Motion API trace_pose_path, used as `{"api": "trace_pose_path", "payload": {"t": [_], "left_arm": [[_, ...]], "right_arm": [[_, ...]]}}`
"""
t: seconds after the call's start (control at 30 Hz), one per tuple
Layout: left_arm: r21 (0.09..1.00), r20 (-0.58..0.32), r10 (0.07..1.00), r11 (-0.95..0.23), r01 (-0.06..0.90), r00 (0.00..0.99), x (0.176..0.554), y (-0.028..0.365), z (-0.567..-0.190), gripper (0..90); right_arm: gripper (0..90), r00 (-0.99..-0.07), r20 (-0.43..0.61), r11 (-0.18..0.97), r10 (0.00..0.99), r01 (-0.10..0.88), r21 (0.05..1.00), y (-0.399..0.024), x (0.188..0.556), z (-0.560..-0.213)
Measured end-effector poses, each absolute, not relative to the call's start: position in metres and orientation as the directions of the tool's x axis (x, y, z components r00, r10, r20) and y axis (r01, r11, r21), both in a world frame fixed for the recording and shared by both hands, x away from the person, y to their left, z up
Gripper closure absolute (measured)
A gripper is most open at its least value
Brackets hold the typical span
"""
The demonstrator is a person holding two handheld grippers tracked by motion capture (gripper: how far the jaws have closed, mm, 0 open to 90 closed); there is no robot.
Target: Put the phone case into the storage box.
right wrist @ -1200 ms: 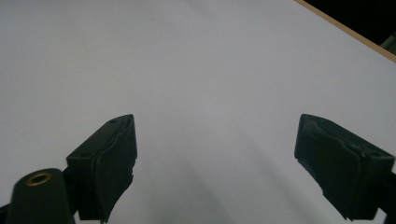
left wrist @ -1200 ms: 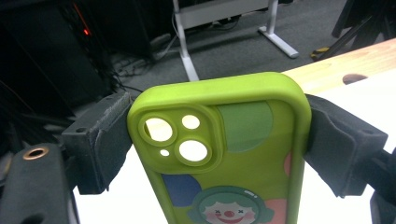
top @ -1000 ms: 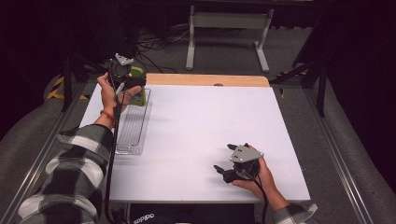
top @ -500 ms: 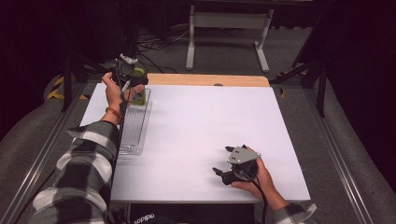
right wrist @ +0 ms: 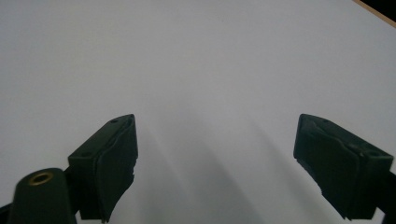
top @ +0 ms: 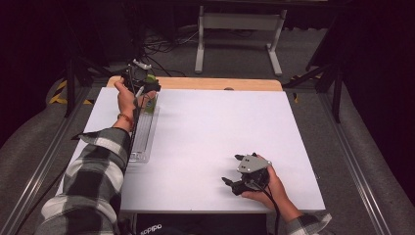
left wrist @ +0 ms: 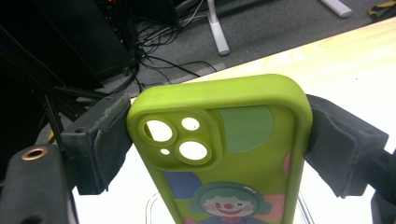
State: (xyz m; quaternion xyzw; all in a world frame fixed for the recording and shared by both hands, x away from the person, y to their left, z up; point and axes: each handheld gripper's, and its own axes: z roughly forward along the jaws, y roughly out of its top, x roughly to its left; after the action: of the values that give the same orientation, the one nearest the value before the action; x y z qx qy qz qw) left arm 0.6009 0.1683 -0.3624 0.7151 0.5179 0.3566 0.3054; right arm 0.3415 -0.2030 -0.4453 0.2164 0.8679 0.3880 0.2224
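phone case [left wrist: 224, 154]: pinched by its edges in left gripper [left wrist: 217, 140]
right gripper [right wrist: 217, 158]: spread, idle
risk: case may slip, smooth sides

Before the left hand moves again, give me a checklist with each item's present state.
1. Left tongs clamped on the green phone case: ok, both pads press its side edges.
2. Case lifted off the table: ok, held raised at the far left corner in the high view.
3. Clear tray in place: ok, it lies along the left edge of the white table, below the case.
4. Right tongs out of the way: ok, open, holding nothing, resting near the front right.
5. Whether a phone sits inside the case: cannot tell.
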Motion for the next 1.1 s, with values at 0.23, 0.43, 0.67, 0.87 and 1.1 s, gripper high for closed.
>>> {"api": "trace_pose_path", "payload": {"t": [0.23, 0.43, 0.67, 0.87, 1.1], "left_arm": [[0.808, 0.164, 0.971, -0.233, 0.542, 0.173, 0.6035, 0.1708, -0.3622, 15.2], [0.795, 0.169, 0.970, -0.238, 0.558, 0.173, 0.6045, 0.1707, -0.3635, 15.1], [0.789, 0.176, 0.967, -0.251, 0.561, 0.185, 0.6041, 0.1688, -0.3635, 14.8], [0.786, 0.182, 0.964, -0.260, 0.560, 0.193, 0.6044, 0.1701, -0.3640, 14.7], [0.779, 0.206, 0.956, -0.289, 0.557, 0.209, 0.6047, 0.1678, -0.3635, 14.7]], "right_arm": [[14.6, -0.813, -0.220, 0.609, 0.539, 0.196, 0.768, -0.2033, 0.3410, -0.4448], [14.6, -0.817, -0.222, 0.615, 0.532, 0.192, 0.765, -0.2025, 0.3408, -0.4450], [15.1, -0.819, -0.221, 0.617, 0.530, 0.193, 0.763, -0.2020, 0.3405, -0.4452], [15.1, -0.819, -0.225, 0.620, 0.528, 0.191, 0.761, -0.2014, 0.3400, -0.4454], [15.1, -0.816, -0.225, 0.617, 0.532, 0.192, 0.763, -0.2000, 0.3404, -0.4457]]}}
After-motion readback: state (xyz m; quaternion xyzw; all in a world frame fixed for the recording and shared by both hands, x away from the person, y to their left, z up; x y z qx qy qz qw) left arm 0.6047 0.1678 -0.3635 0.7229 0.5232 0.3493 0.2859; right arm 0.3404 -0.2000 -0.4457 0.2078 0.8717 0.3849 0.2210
